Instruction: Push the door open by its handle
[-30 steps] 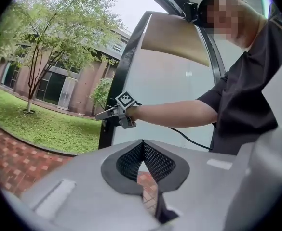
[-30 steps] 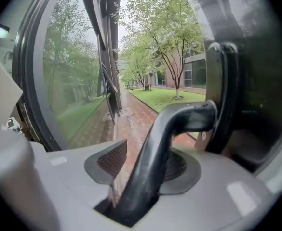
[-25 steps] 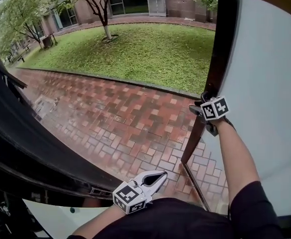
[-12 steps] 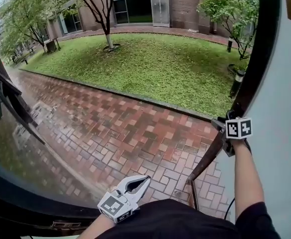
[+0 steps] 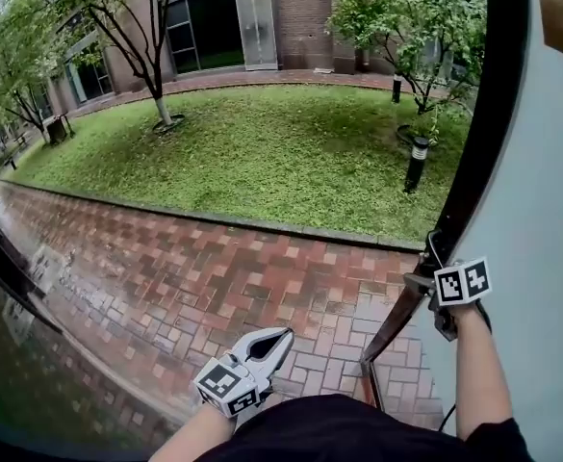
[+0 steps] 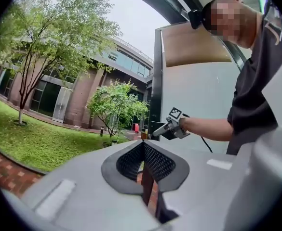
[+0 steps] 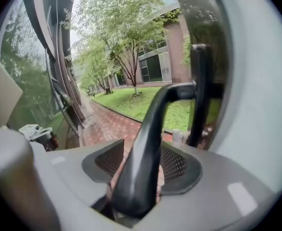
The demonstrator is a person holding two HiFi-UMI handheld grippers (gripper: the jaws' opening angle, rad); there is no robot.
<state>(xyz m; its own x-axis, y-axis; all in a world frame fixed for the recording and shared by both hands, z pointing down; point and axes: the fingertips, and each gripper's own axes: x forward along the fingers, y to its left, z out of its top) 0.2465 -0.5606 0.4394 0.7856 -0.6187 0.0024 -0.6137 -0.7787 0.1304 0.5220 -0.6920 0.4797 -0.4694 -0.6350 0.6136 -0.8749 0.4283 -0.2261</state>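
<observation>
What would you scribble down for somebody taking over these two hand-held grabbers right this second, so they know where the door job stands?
Left gripper: shut, empty, held low near the person's body.
Right gripper: at the door's handle. The handle sits between its jaws, which are opening, so there is no firm grip on it.
Door: stands well open on the right, with the lawn outside in plain view.
Done: the push looks finished.
Left: probably only to draw the right gripper clear of the handle.
</observation>
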